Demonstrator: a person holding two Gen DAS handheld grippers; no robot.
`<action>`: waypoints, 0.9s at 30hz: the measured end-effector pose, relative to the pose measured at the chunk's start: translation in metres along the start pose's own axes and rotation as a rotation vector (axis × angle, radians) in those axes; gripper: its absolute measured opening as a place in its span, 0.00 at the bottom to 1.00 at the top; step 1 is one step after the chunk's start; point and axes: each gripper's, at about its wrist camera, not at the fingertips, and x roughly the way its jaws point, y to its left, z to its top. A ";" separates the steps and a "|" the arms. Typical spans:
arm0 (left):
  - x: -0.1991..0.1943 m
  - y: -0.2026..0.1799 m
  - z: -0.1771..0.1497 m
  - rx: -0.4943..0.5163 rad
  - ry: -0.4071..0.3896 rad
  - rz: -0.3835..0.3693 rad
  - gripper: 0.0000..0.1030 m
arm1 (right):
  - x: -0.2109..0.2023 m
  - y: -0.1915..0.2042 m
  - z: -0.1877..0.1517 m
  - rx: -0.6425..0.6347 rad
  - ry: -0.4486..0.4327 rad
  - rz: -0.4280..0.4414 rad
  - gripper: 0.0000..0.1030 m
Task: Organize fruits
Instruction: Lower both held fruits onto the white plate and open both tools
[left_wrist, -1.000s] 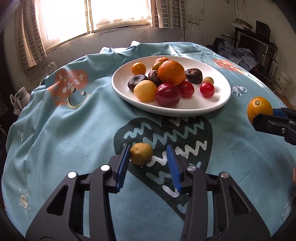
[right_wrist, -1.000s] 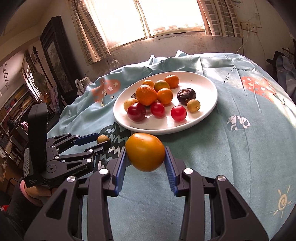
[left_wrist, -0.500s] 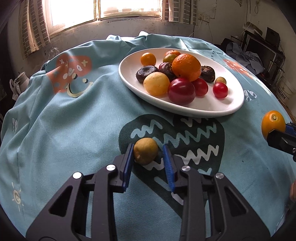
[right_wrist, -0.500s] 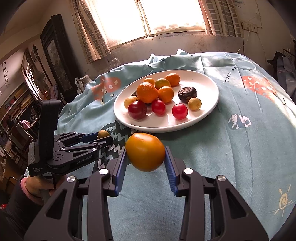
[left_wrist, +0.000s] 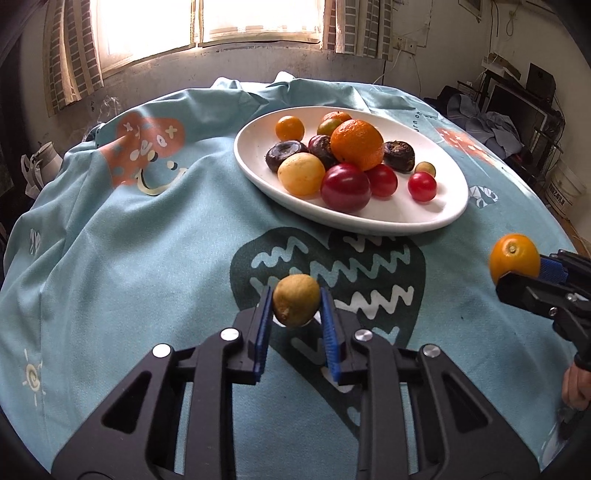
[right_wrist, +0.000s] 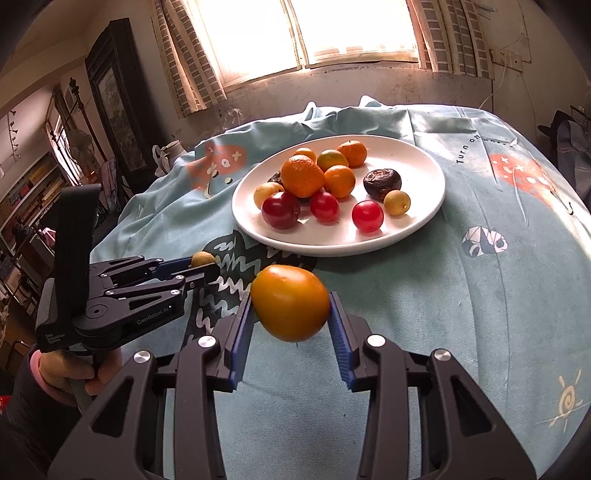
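Observation:
My left gripper (left_wrist: 295, 306) is shut on a small yellow-brown fruit (left_wrist: 296, 300) and holds it just above the blue cloth; it also shows in the right wrist view (right_wrist: 201, 258). My right gripper (right_wrist: 291, 310) is shut on an orange fruit (right_wrist: 290, 308), held above the cloth in front of the plate; that fruit shows at the right in the left wrist view (left_wrist: 514, 258). A white plate (left_wrist: 436, 218) beyond both grippers holds several fruits: oranges, red ones, dark ones and yellow ones. It also shows in the right wrist view (right_wrist: 424, 170).
A blue patterned cloth (left_wrist: 129, 258) covers the round table. A window and curtains stand behind it. Shelves and furniture are at the far left (right_wrist: 33, 192), a desk with clutter at the far right (left_wrist: 517, 107).
My left gripper closed on the small yellow-brown fruit and lifted it off the cloth. My right gripper kept hold of the orange fruit and barely moved.

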 end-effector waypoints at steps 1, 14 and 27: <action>-0.006 -0.002 -0.001 -0.005 -0.010 -0.010 0.25 | 0.000 0.001 -0.001 -0.005 0.003 0.000 0.39; -0.040 -0.035 0.075 0.065 -0.115 -0.078 0.25 | -0.001 -0.015 0.053 -0.022 -0.075 -0.035 0.39; 0.043 -0.030 0.140 0.045 -0.039 -0.015 0.25 | 0.054 -0.060 0.100 -0.002 -0.052 -0.077 0.39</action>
